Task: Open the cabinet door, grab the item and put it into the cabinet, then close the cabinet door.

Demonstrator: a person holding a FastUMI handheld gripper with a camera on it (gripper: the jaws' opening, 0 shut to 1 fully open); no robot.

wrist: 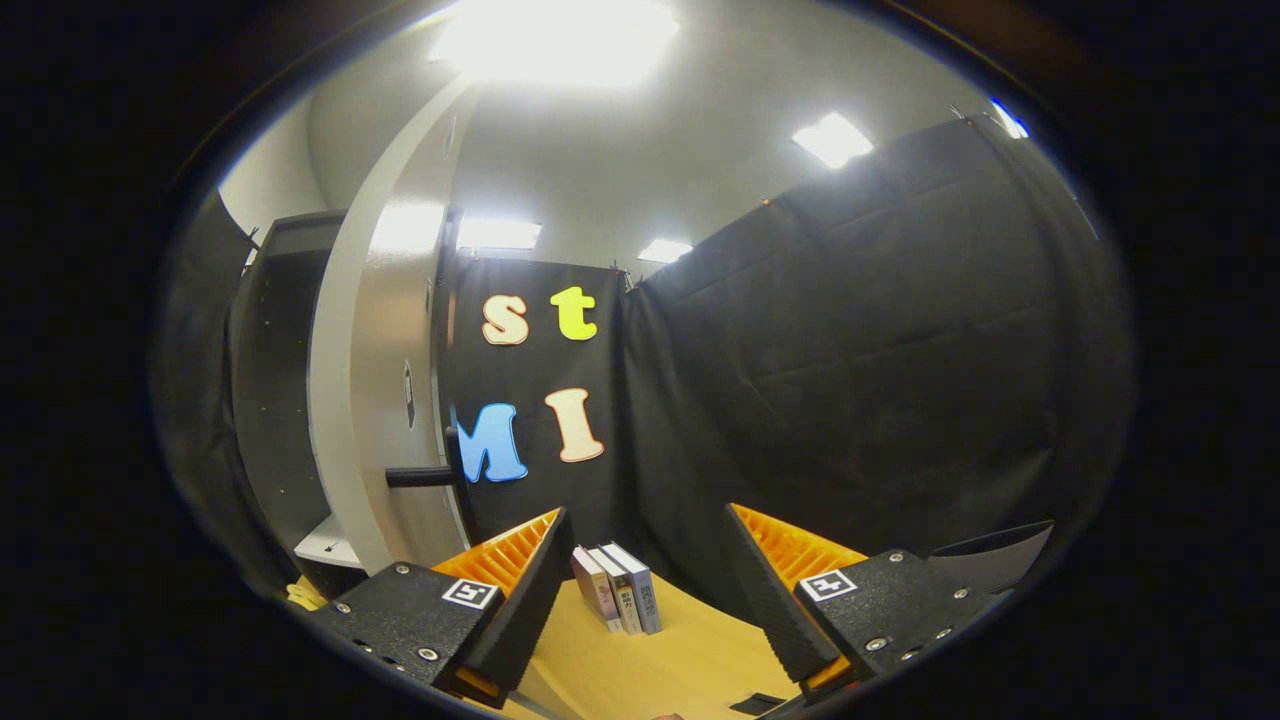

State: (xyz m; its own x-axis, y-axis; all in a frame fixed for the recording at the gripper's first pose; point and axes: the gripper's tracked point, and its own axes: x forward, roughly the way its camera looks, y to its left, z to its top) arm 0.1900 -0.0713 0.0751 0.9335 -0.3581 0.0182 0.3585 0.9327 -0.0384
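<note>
My gripper (645, 560) is open, with nothing between its fingers. A short row of three upright books (617, 588) stands on the wooden tabletop (650, 670), just ahead of the fingers and in the gap between them. To the left the cabinet door (385, 400) is swung open toward me, pale and tall, with a dark bar handle (420, 476) sticking out near its lower part. Behind the door lies the dark cabinet interior (275, 400) with a white shelf (325, 545) low down.
Black cloth walls (850, 380) close the booth behind and to the right of the table. A dark curved object (995, 555) sits past the right finger. Something yellow (305, 597) lies by the left finger near the cabinet's foot.
</note>
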